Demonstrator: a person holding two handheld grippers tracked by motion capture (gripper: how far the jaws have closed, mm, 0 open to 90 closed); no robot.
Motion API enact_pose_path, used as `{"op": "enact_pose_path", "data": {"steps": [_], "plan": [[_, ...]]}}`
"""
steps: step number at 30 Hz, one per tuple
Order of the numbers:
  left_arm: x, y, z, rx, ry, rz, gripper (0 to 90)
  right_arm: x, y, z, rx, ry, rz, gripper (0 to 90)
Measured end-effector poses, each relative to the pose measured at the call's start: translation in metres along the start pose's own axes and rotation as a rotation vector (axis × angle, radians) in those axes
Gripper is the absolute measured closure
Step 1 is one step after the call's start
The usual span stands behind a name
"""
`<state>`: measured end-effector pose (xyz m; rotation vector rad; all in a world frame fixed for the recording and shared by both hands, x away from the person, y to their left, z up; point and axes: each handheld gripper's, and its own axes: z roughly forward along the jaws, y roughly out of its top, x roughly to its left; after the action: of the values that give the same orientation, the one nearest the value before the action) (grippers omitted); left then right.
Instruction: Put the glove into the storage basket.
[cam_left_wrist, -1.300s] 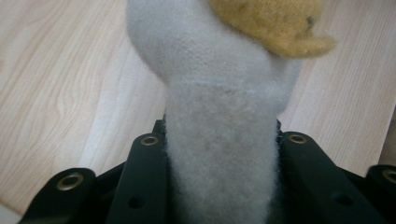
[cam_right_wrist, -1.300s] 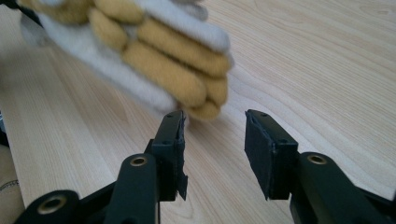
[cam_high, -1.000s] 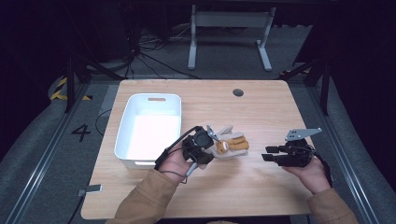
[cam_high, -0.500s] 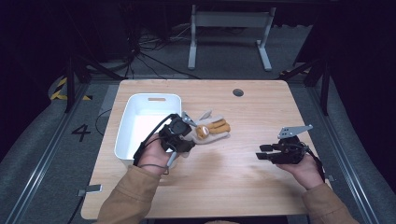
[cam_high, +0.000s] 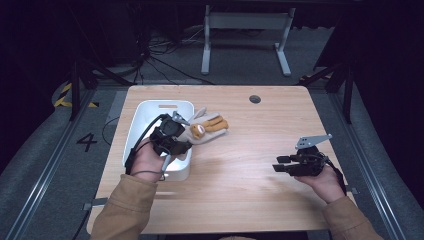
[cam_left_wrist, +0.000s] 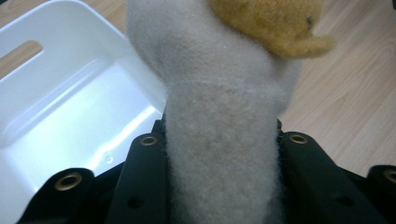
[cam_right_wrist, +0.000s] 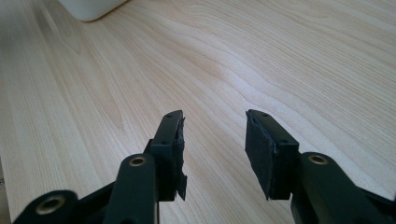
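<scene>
Left gripper (cam_high: 172, 137) fingers clamp grey-and-orange plush toy (cam_high: 202, 129) above white tub (cam_high: 150, 125) edge. Right gripper (cam_high: 285, 165) fingers spread, nothing between, low over bench (cam_high: 240, 200).

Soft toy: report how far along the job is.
Done: the left hand-held gripper is shut on the soft toy, lifted off the table. In hand: it hangs over the white tub's right edge. Left: releasing it inside. The right hand-held gripper is open, idle above the table.
</scene>
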<state>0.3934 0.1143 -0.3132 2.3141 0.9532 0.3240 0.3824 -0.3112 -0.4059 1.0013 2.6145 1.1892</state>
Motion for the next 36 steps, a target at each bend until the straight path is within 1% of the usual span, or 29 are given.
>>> {"op": "enact_pose_path", "data": {"steps": [3, 8, 13, 16, 18, 20, 24, 28, 33, 35, 36], "plan": [[0.007, -0.003, -0.004, -0.007, 0.014, -0.024, 67.2, 0.000, -0.001, 0.000, 0.000, -0.002, 0.002, 57.5], [0.016, -0.008, -0.009, -0.011, 0.051, -0.059, 66.8, 0.000, -0.001, -0.002, -0.003, -0.002, 0.010, 57.4], [0.026, -0.014, -0.014, -0.031, 0.078, -0.116, 66.6, 0.000, -0.002, -0.002, -0.002, -0.004, 0.015, 57.4], [0.032, -0.017, -0.015, -0.019, 0.087, -0.146, 66.2, 0.000, -0.002, -0.002, -0.002, -0.004, 0.015, 57.4], [0.035, -0.018, -0.014, -0.012, 0.102, -0.162, 66.0, -0.001, -0.002, -0.003, -0.004, -0.003, 0.016, 57.4], [0.038, -0.020, -0.014, -0.004, 0.106, -0.187, 66.0, -0.001, -0.002, -0.003, -0.002, -0.003, 0.017, 57.4], [0.045, -0.022, -0.014, 0.003, 0.112, -0.215, 66.0, -0.001, -0.003, -0.001, 0.002, -0.001, 0.015, 57.4], [0.053, -0.026, -0.013, 0.013, 0.132, -0.262, 66.1, -0.001, -0.003, 0.000, 0.007, 0.000, 0.014, 57.3], [0.060, -0.029, -0.008, 0.046, 0.168, -0.310, 66.1, -0.001, -0.004, 0.000, 0.007, 0.001, 0.017, 57.2], [0.062, -0.029, -0.006, 0.052, 0.171, -0.332, 66.1, 0.000, -0.004, -0.001, 0.009, -0.003, 0.019, 57.1], [0.063, -0.030, -0.005, 0.046, 0.181, -0.348, 66.0, -0.001, -0.004, -0.001, 0.007, -0.003, 0.020, 57.1]]}}
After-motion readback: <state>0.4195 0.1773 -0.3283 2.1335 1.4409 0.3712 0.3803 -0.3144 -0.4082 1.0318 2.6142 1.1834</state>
